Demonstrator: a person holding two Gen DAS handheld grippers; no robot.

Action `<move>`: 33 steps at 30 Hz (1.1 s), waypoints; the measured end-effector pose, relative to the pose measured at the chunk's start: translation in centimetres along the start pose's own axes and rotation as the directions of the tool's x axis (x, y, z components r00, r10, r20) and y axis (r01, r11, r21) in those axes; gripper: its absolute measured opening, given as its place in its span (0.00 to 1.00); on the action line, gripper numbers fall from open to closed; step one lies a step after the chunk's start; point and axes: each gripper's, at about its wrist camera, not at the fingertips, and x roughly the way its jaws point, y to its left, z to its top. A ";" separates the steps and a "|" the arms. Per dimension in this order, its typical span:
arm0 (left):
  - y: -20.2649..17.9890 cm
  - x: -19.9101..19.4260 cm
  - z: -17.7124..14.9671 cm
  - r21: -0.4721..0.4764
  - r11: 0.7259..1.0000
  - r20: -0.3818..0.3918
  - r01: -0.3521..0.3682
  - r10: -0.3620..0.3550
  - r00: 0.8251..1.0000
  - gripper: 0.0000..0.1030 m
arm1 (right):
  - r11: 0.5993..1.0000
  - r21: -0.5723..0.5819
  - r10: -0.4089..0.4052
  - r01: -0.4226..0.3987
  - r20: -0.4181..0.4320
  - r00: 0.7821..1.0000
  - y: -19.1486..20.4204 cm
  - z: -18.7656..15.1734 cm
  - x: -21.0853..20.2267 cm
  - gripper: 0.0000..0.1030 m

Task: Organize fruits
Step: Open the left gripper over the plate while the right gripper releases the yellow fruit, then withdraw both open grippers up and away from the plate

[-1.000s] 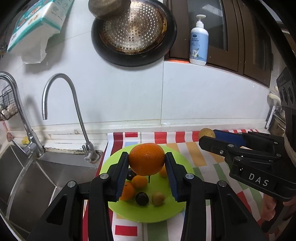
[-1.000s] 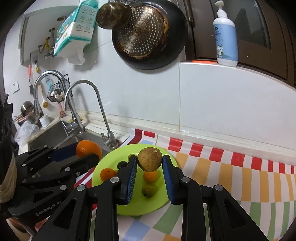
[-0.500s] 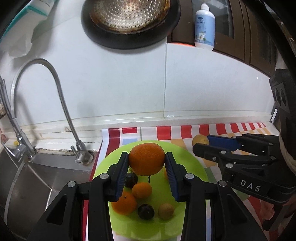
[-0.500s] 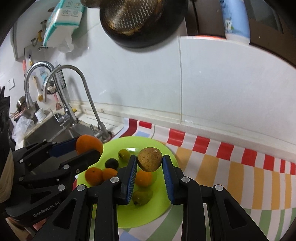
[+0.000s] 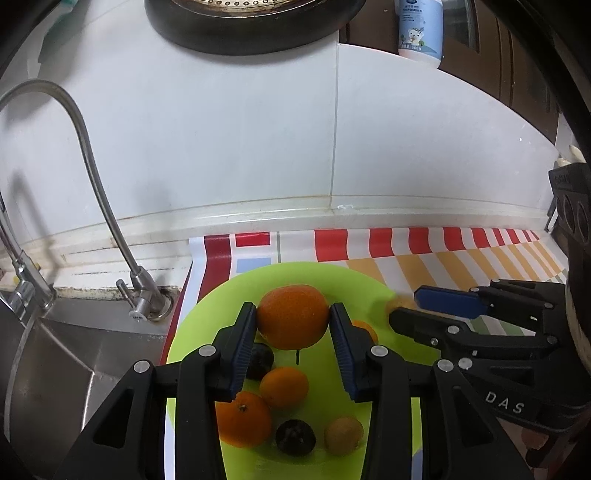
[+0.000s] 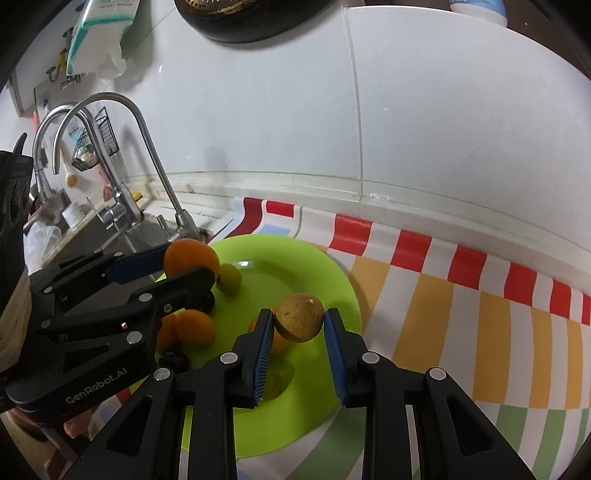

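A lime-green plate [image 5: 332,271] [image 6: 295,251] lies on the striped mat and carries several small oranges, two dark fruits and a yellow-brown one. My left gripper [image 5: 291,314] hangs just over the plate's back half. A large orange [image 5: 291,317] [image 6: 190,256] sits between its blue pads, which still touch it while the jaws are opening. My right gripper [image 6: 299,321] is shut on a round brown fruit [image 6: 298,316] over the plate's right part, above a small orange. From the left wrist it shows at the plate's right edge as black fingers [image 5: 443,328].
A curved tap [image 5: 92,166] and a steel sink [image 5: 55,369] lie left of the plate. The striped mat [image 5: 443,251] runs right along the tiled wall. A dark pan [image 5: 251,22] and a white bottle [image 5: 419,29] are up on the wall.
Both grippers have sunk and moved in over the green plate, which now looks larger and closer. Each still has its fruit between its pads.
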 end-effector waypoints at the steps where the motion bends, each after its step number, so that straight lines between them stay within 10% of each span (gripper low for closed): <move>1: 0.0 -0.3 -0.1 -0.002 1.000 0.007 -0.005 0.005 1.000 0.51 | 1.000 0.002 0.001 -0.001 0.002 1.000 0.0 0.0 -0.1 0.30; 15: -1.0 -8.4 -1.1 -0.038 0.995 0.089 -0.088 0.091 0.992 0.65 | 0.998 0.035 -0.063 0.059 0.116 0.991 0.6 -1.0 -6.9 0.48; 24: -1.4 -14.4 -2.3 -0.036 0.989 0.167 -0.143 0.146 0.975 0.93 | 0.980 0.114 -0.185 0.165 0.203 0.962 2.2 -3.0 -13.3 0.62; 33: -2.4 -19.0 -4.0 0.046 0.996 0.200 -0.081 0.071 0.977 0.96 | 0.929 0.206 -0.349 0.306 0.220 0.911 5.0 -7.0 -18.4 0.72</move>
